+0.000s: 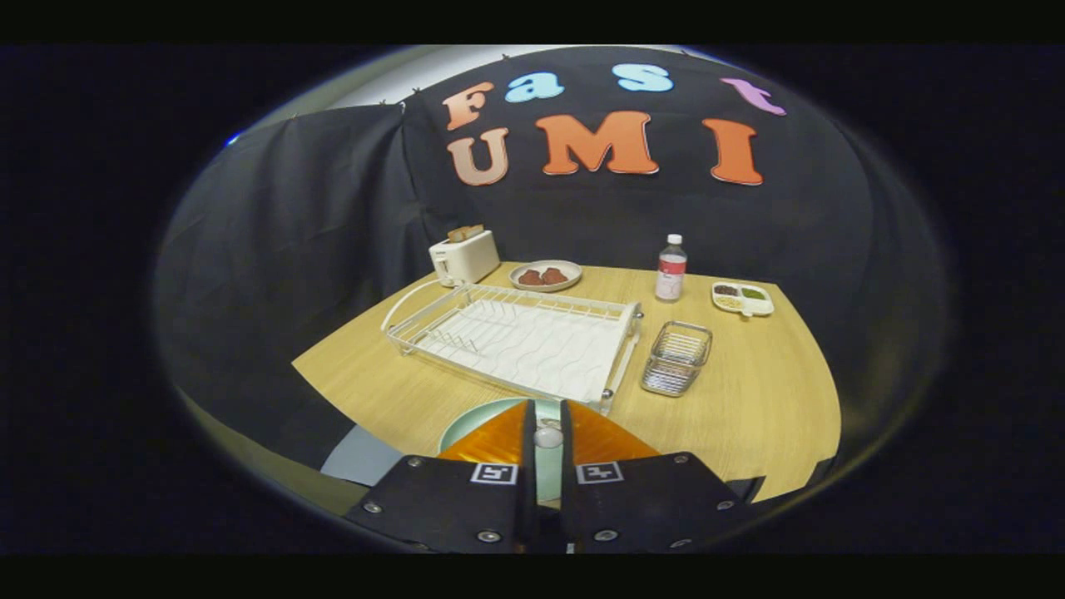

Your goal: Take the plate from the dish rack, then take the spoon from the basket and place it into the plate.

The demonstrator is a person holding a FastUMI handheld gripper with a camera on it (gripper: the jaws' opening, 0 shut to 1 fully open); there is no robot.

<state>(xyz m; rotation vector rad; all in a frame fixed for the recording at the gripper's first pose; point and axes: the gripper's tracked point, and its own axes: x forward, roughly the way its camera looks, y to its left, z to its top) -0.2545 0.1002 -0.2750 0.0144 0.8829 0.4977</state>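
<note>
A pale green plate (468, 427) lies on the wooden table (749, 399) just in front of the white dish rack (516, 337), whose slots hold nothing. My gripper (546, 406) hangs right over the plate, its fingers nearly together. A small rounded pale piece, which looks like part of the spoon (547, 437), is pinched between them; the rest of it is hidden. The wire basket (676, 358) stands just right of the rack and looks hollow inside.
Beyond the rack stand a white toaster (463, 256) and a dish of brown food (545, 275). A clear bottle (671, 268) and a divided snack tray (742, 299) sit at the back right. The table's near edge runs just under my fingers.
</note>
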